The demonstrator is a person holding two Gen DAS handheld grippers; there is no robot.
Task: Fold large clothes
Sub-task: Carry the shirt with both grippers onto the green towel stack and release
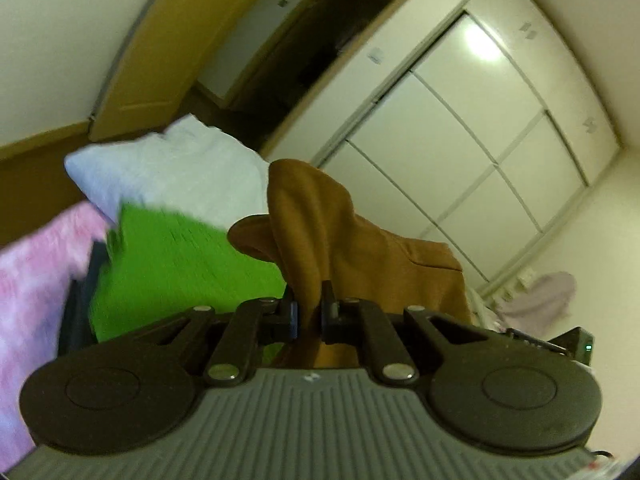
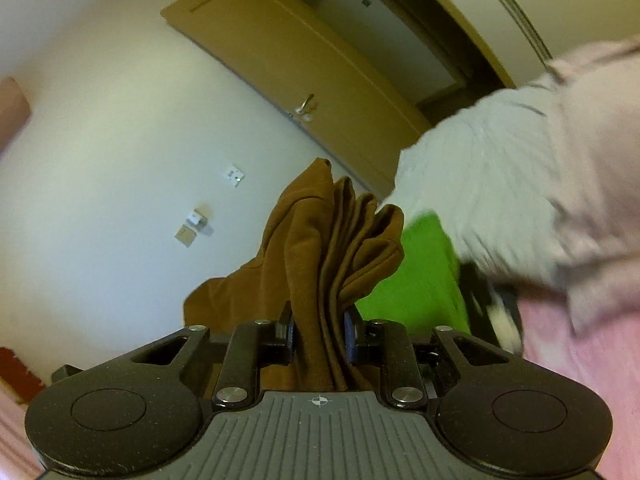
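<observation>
A brown garment (image 1: 320, 224) rises in a bunched fold from between the fingers of my left gripper (image 1: 310, 312), which is shut on it, and drapes off to the right. In the right wrist view the same brown garment (image 2: 320, 248) stands up in several pleated folds, with my right gripper (image 2: 320, 334) shut on the bundle. Both grippers are lifted, with walls and doors behind the cloth. The rest of the garment is hidden below the gripper bodies.
A bright green cloth (image 1: 176, 264) and a white pillow (image 1: 172, 168) lie on a pink bedcover (image 1: 32, 288). White wardrobe doors (image 1: 480, 128) fill the right; a wooden door (image 2: 304, 80) stands open. A person's pale sleeve (image 2: 520, 184) crosses the right view.
</observation>
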